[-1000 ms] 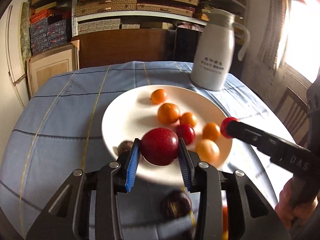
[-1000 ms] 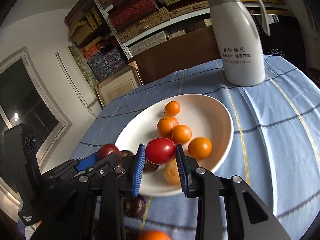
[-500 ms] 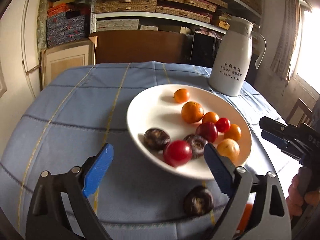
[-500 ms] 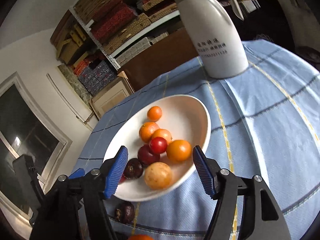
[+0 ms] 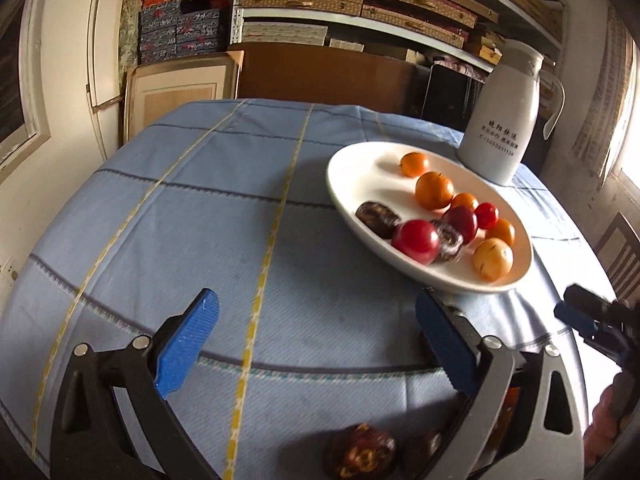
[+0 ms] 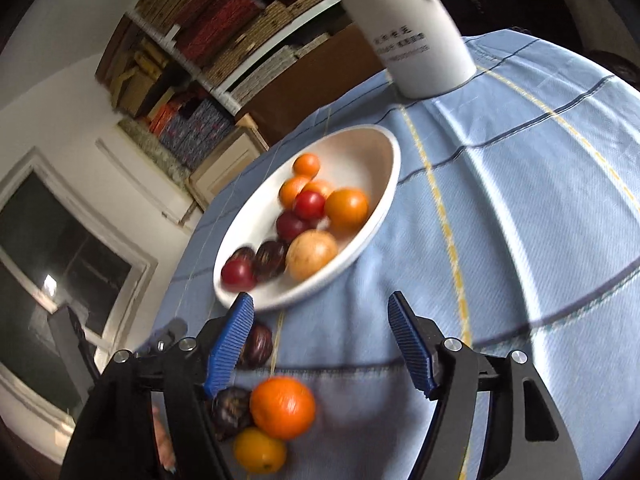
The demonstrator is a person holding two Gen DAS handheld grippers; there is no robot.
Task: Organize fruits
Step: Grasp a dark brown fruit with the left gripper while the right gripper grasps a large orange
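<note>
The left gripper (image 5: 316,342) hangs low over the blue checked tablecloth (image 5: 200,216), near the table's front edge and level with it, pointing toward the far shelves; its blue pads are spread wide and hold nothing. The right gripper (image 6: 320,344) is tilted, aimed down across the cloth toward the near rim of the white plate (image 6: 372,152), its jaws likewise wide apart and empty.

The oval plate runs with its long axis from near right to far left in the left wrist view, just in front of the white jug (image 5: 504,120). On it lie small oranges, red plums, a yellowish fruit (image 6: 312,254) and dark brown fruits, all bunched toward the near end.

Off the plate, close below the right gripper, sit an orange (image 6: 282,407), a smaller yellow-orange fruit (image 6: 260,450) and two dark fruits, possibly mangosteens; motion blur makes them hard to identify.
</note>
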